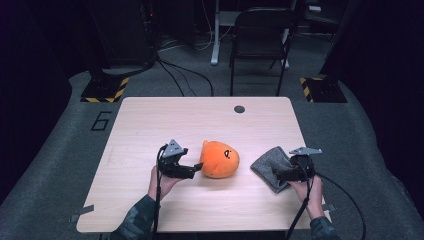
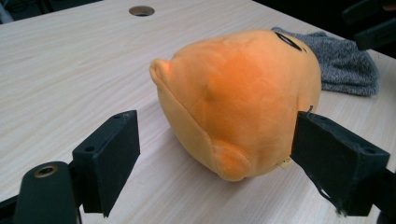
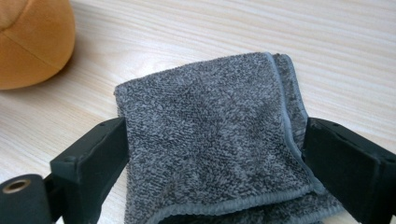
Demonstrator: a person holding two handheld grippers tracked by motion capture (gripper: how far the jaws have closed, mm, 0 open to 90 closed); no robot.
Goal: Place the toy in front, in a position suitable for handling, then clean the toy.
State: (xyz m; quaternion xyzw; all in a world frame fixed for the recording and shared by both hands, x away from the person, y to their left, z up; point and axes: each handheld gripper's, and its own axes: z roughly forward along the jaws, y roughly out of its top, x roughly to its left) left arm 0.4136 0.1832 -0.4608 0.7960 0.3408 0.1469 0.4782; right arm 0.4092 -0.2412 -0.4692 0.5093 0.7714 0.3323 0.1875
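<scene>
**Ana:** Black jaws rise from the bottom edge of both gripper views, each pair cut off by the frame. Those of the left gripper (image 2: 215, 154) are spread, with the orange plush toy (image 2: 243, 98) just ahead in the gap between them; one pad sits at the toy's edge, though I cannot tell if it touches.

**Ben:** And the right gripper (image 3: 215, 163)?

**Ana:** Its jaws stand wide on either side of the folded grey towel (image 3: 210, 140), at its edges. Whether they press it, I cannot tell. The towel's near end runs off the bottom of the picture.

**Ben:** From above?

**Ana:** The toy lies at mid-frame on the table (image 1: 150, 125), the towel to its right, apart from it. The right gripper's body covers the towel's lower right part.

**Ben:** Surroundings?

**Ana:** Pale wood tabletop with a round hole (image 1: 239, 109) near its far edge. Beyond it, grey carpet, a dark chair (image 1: 260, 45) at the top, cables (image 1: 185, 75) on the floor, and yellow-black striped tape (image 1: 106, 90) at upper left and right. The room's edges are too dark to make out.
</scene>
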